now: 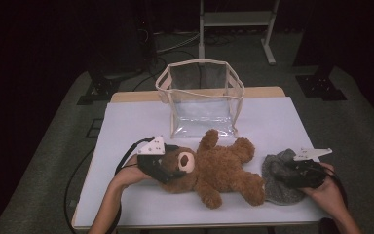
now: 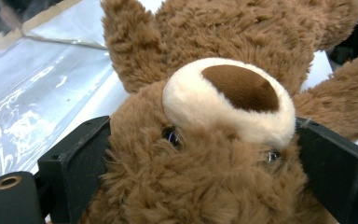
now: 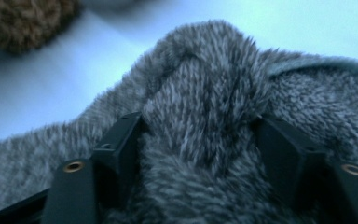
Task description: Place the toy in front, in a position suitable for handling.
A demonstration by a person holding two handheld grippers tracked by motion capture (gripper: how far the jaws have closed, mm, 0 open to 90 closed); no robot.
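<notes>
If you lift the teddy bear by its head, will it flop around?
Probably. The teddy bear looks soft and plush, so its limbs would likely dangle. It seems light for its size. Its thick fur should grip well between the left gripper fingers.

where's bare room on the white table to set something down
Free: the white table left of the clear plastic bag, the patch right of it, and the front strip below the brown plush teddy bear. Crowded: mid-table, with the bear, the grey fuzzy cloth and both grippers.
</notes>
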